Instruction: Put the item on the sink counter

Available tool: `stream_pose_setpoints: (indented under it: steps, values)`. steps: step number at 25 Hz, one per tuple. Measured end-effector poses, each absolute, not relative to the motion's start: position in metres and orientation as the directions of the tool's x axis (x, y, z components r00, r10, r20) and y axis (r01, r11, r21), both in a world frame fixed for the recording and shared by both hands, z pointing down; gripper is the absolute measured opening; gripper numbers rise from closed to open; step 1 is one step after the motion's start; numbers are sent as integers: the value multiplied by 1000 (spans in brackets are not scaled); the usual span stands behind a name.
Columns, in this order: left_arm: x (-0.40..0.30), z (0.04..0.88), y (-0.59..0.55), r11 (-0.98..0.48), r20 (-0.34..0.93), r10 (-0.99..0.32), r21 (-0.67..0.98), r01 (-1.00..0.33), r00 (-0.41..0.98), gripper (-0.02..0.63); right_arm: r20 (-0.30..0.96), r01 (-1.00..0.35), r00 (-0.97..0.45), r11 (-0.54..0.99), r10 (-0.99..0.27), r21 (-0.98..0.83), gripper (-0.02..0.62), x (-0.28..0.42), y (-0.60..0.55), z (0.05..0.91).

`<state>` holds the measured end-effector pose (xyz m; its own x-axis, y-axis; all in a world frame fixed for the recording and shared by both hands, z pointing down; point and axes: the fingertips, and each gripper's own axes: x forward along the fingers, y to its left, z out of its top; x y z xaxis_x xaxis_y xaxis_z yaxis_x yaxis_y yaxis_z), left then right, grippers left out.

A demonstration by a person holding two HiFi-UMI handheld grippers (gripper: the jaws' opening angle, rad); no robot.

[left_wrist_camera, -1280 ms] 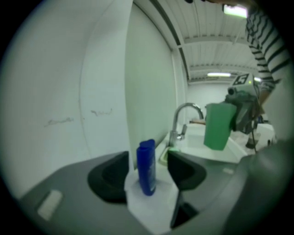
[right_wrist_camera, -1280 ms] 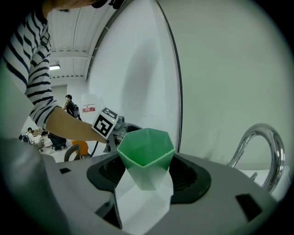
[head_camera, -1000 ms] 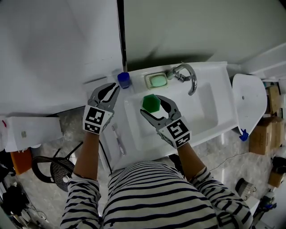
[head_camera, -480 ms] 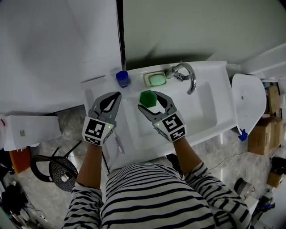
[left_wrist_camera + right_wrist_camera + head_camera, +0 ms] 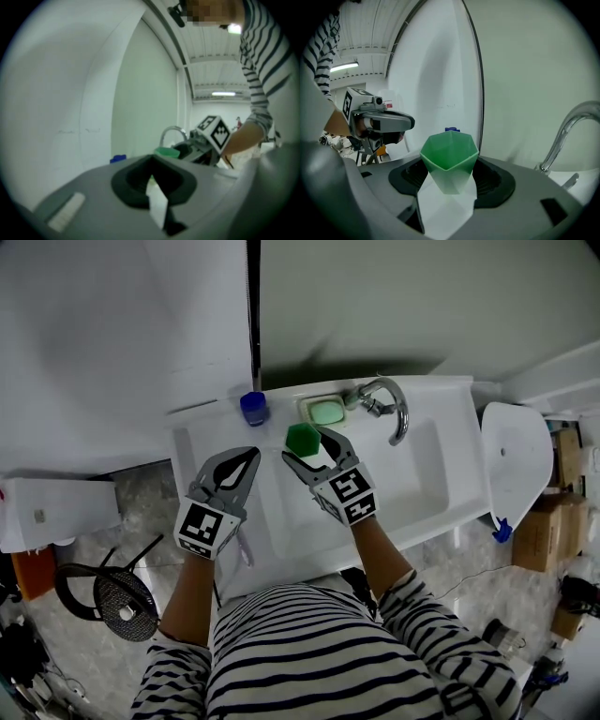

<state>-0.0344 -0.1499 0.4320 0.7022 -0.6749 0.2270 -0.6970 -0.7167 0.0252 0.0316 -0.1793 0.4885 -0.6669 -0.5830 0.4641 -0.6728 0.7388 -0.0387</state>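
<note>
A green faceted cup [image 5: 302,440] [image 5: 450,157] sits between the jaws of my right gripper [image 5: 307,448] [image 5: 449,187], which is shut on it and holds it upright above the back left part of the white sink counter [image 5: 202,432]. From the left gripper view the cup [image 5: 167,152] shows beside the right gripper's marker cube. My left gripper [image 5: 242,462] [image 5: 157,206] hovers over the counter's left side, shut with nothing between its jaws.
A blue cup [image 5: 253,407] stands at the counter's back left. A soap dish with green soap [image 5: 325,412] sits beside the chrome faucet [image 5: 389,401]. A toothbrush [image 5: 246,549] lies on the left counter. The basin [image 5: 412,474] is to the right; a toilet [image 5: 516,460] beyond it.
My right gripper has carried the green cup left and toward the back of the counter. My left gripper has drawn back toward me and its jaws have shut.
</note>
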Motion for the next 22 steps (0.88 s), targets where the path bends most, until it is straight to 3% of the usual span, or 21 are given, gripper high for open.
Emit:
stream_pose_setpoints:
  steps: [22]
  values:
    - [-35,459,-152,-706,263,-668,71,-705,696,6,514,-696,-637,715,-574,-64,297,30,-237,551]
